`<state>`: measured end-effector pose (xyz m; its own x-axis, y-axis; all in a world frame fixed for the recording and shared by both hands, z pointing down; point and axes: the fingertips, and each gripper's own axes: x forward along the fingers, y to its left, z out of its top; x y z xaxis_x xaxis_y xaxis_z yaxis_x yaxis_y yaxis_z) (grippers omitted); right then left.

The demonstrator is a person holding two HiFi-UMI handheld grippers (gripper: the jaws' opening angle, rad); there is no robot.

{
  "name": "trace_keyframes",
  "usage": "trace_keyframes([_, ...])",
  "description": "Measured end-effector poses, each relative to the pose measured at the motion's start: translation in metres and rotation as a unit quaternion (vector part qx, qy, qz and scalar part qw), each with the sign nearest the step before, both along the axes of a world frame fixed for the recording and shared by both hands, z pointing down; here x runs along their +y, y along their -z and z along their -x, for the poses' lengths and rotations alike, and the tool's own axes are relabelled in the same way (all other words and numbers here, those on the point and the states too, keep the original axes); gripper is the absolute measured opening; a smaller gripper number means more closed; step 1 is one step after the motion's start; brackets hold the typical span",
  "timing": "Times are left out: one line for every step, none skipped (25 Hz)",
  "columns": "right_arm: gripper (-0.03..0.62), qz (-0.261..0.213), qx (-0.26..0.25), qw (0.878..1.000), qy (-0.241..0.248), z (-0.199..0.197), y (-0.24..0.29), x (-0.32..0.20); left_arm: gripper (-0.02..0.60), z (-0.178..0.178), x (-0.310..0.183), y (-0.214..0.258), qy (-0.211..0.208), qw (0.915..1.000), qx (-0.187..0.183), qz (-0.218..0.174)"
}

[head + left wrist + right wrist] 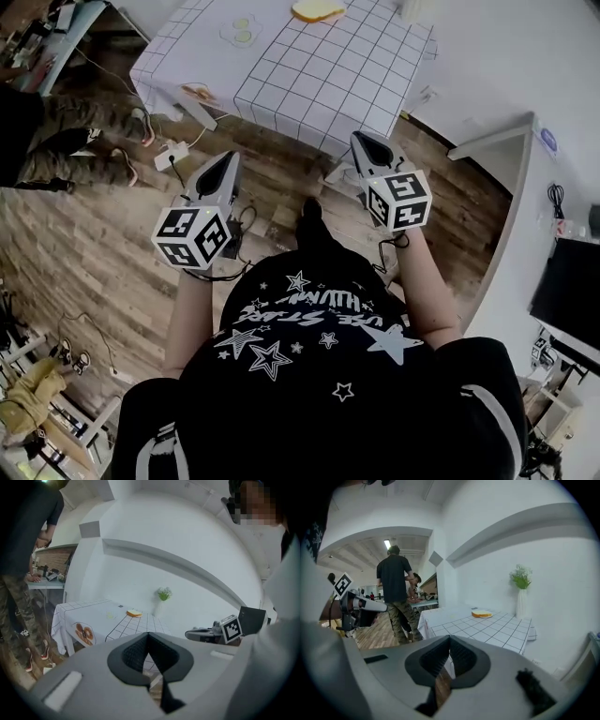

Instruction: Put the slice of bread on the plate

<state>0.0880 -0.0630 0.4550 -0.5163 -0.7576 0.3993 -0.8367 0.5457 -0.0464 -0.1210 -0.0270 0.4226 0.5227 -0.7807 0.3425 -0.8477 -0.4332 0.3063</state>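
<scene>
Wood floor (94,244) seen open on near side of checked table (309,75). Slice of bread (318,10) set at table's far side, cut off by frame top in head view. Pale round item (241,33) near bread on table not identifiable. Left gripper (228,159) and right gripper (362,141) held short of table's near edge, both clenched empty
</scene>
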Motion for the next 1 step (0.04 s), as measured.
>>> trace_keyframes([0.015, 0.001, 0.000, 1.000, 0.000, 0.0008, 0.0023, 0.0013, 0.009, 0.0010, 0.0005, 0.0026, 0.000, 1.0000, 0.000, 0.000])
